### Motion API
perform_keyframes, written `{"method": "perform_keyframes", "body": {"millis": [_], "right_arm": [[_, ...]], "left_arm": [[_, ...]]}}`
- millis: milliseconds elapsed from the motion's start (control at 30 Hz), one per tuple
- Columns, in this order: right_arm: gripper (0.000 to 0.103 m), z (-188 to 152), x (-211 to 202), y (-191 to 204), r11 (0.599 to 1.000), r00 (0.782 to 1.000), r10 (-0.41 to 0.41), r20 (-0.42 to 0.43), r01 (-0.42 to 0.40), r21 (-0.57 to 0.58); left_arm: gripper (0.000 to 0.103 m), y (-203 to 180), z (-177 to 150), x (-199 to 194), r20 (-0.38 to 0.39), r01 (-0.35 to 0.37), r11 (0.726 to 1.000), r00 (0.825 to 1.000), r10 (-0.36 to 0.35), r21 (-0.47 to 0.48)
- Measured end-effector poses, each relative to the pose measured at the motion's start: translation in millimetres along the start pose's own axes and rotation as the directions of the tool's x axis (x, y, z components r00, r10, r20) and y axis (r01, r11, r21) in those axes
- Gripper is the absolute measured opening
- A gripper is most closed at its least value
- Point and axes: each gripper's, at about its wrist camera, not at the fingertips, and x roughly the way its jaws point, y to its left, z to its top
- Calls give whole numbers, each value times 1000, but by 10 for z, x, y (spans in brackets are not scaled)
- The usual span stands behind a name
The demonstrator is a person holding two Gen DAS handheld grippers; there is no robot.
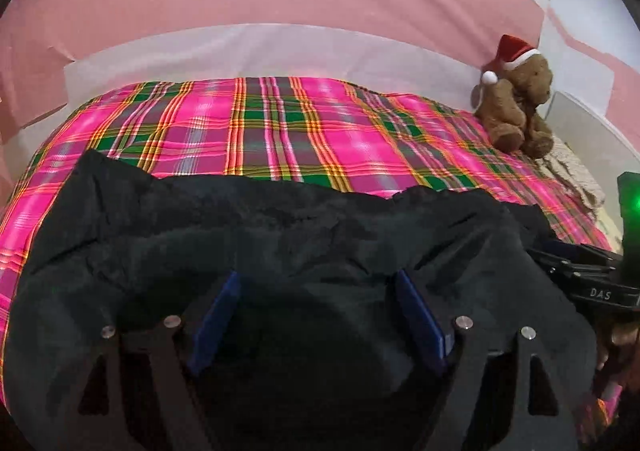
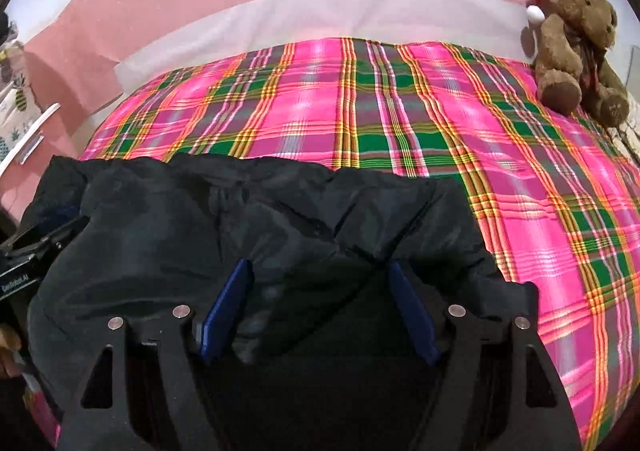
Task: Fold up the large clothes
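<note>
Black, puffy jacket (image 1: 280, 235) lies crumpled at the near edge of the plaid bed cover (image 1: 280, 123). Left gripper (image 1: 316, 315) and right gripper (image 2: 320, 307) hover over it, jaws wide, holding nothing. Soft, probably slippery: pinch a hem

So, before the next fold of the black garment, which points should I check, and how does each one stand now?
1. Left gripper open over the garment: ok, its fingers stand apart.
2. Right gripper open: ok, fingers apart over the cloth.
3. Cloth caught between either pair of fingers: cannot tell, the fabric is too dark.
4. Bed cover beyond the garment free for the fold: ok, only plaid shows there.
5. Teddy bear out of the way: ok, it sits at the far right corner, apart from the garment.
6. Garment lying flat: not ok, its far edge is wrinkled and bunched.
</note>
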Motion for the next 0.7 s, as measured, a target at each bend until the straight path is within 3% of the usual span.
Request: {"method": "perform_keyframes", "body": {"millis": [200, 400, 467, 567, 633, 700], "right_arm": [[74, -18, 162, -60, 999, 1000, 11, 5, -12, 32], [74, 28, -31, -48, 999, 1000, -1, 21, 0, 48], [74, 64, -226, -18, 999, 998, -18, 56, 16, 34], [74, 88, -398, -64, 999, 995, -36, 93, 35, 11], [74, 86, -287, -213, 996, 995, -89, 42, 88, 26], [74, 43, -93, -375, 994, 996, -92, -18, 93, 60]], "left_arm": [[82, -22, -36, 104, -10, -34, 999, 999, 34, 20], [78, -53, 12, -74, -24, -60, 997, 998, 61, 39], [78, -20, 67, -240, 5, -61, 997, 998, 60, 57], [78, 115, 148, -386, 57, -129, 985, 991, 123, 117], [78, 300, 187, -313, 41, -179, 977, 984, 175, 114], [78, 560, 166, -123, -20, -186, 980, 982, 187, 69]]}}
